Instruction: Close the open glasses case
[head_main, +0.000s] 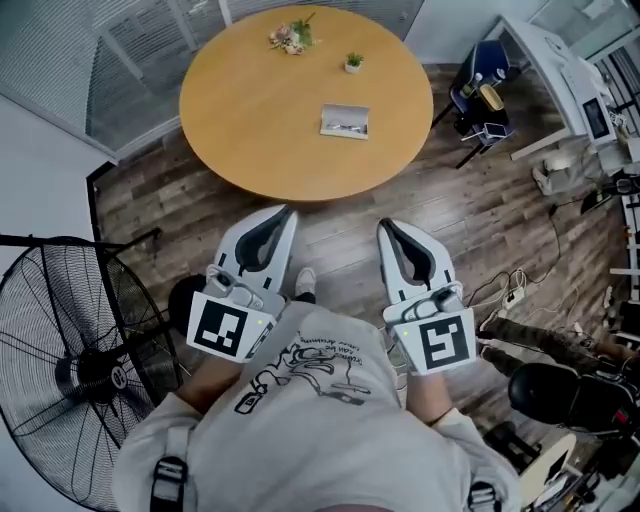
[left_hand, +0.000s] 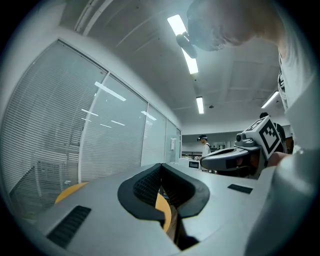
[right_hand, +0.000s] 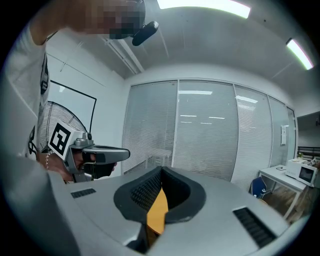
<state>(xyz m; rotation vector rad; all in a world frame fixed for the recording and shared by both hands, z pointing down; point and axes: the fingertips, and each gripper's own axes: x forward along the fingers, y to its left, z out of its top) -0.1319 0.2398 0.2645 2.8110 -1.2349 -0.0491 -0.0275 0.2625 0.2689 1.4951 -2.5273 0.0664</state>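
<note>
Left gripper (head_main: 288, 212) and right gripper (head_main: 384, 226) are both closed on nothing, well short of the table (head_main: 240, 110). The case (head_main: 344, 121) lies near its middle; come in level and push it shut squarely.

I'm looking down on a round wooden table (head_main: 250, 130) standing on a dark wood-plank floor (head_main: 500, 220), with a big black fan (head_main: 70, 370) at my left and a blue chair (head_main: 488, 62) past the table's right edge. Glass walls with lowered blinds (right_hand: 210, 135) run round the room, and strip lights (left_hand: 192, 60) glow on the white ceiling.
</note>
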